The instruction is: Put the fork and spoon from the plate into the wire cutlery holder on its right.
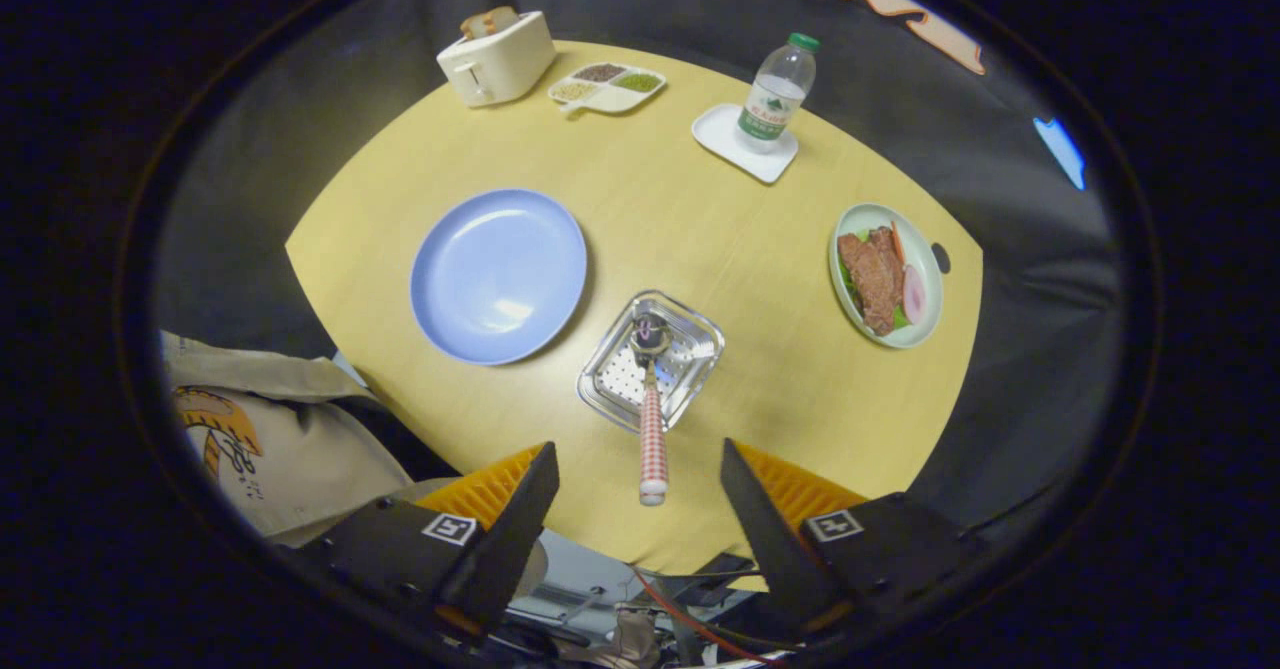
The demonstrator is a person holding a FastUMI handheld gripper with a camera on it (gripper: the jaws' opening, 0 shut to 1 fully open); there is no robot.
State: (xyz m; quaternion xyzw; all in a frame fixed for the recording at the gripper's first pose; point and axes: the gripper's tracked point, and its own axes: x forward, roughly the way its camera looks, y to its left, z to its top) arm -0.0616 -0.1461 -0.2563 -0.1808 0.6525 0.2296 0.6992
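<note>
The blue plate (498, 274) lies bare on the yellow table (700, 219), beyond my left finger. To its right stands the metal perforated cutlery holder (690, 334). A spoon (652, 419) with a red-and-white checked handle rests in it, bowl down inside the holder and handle rising toward me. My gripper (638, 447) hangs open well above the table, fingers spread wide to either side of the handle's end, touching nothing.
At the table's far side are a cream toaster (497, 56), a divided snack dish (608, 86) and a water bottle (777, 91) on a white tray (725, 134). A plate of meat (887, 274) sits to the right. A beige bag (270, 429) lies beside my left finger.
</note>
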